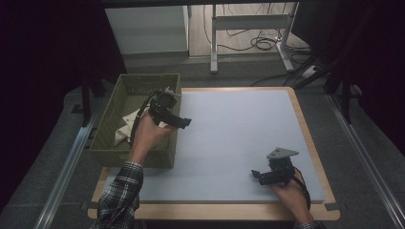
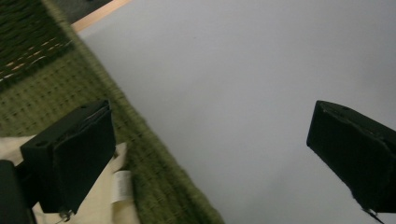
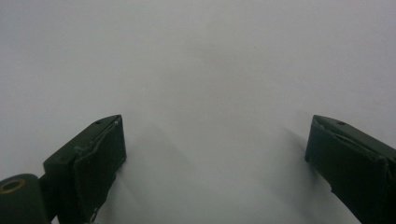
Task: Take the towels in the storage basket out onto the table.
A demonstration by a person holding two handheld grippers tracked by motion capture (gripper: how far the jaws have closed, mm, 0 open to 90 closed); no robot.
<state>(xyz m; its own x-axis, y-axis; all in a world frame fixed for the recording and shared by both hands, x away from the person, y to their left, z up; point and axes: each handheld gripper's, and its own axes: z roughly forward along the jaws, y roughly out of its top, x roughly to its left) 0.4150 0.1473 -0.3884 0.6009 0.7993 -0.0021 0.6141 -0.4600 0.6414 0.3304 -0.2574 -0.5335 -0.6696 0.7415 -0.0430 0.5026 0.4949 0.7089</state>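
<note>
The jaws of the left gripper (image 2: 205, 154) are spread wide with nothing between them; one is seen above the cream cloth (image 2: 100, 205) and the woven green rim of the basket (image 2: 154, 172), the other above the pale mat (image 2: 243, 84). In the high view this gripper (image 1: 184, 122) is held in the air over the basket's right wall, gripped by the left hand (image 1: 145, 136), whose sleeve (image 1: 119, 195) is plaid.

The jaws of the right gripper (image 3: 215, 158) are likewise parted and empty, with the mat (image 3: 201, 60) close beneath them and their shadows cast on it. In the high view the right gripper (image 1: 258, 175) is found low over the mat's near right part, pointed leftward, a grey three-cornered plate (image 1: 282, 153) on top, held by the right hand (image 1: 291, 193).

The olive basket (image 1: 143, 157) is set at the table's left edge, with the cloth (image 1: 126, 125) lying inside it. The grey-blue mat (image 1: 239, 124) is laid over a wooden table (image 1: 315, 138) whose border is left exposed. Grey carpet (image 1: 372, 143) surrounds the table, metal rails (image 1: 62, 176) run along both sides, and beyond are seen a white cabinet (image 1: 148, 28), a desk frame (image 1: 248, 21) and loose cables (image 1: 262, 43). The corners of the room are dark.
</note>
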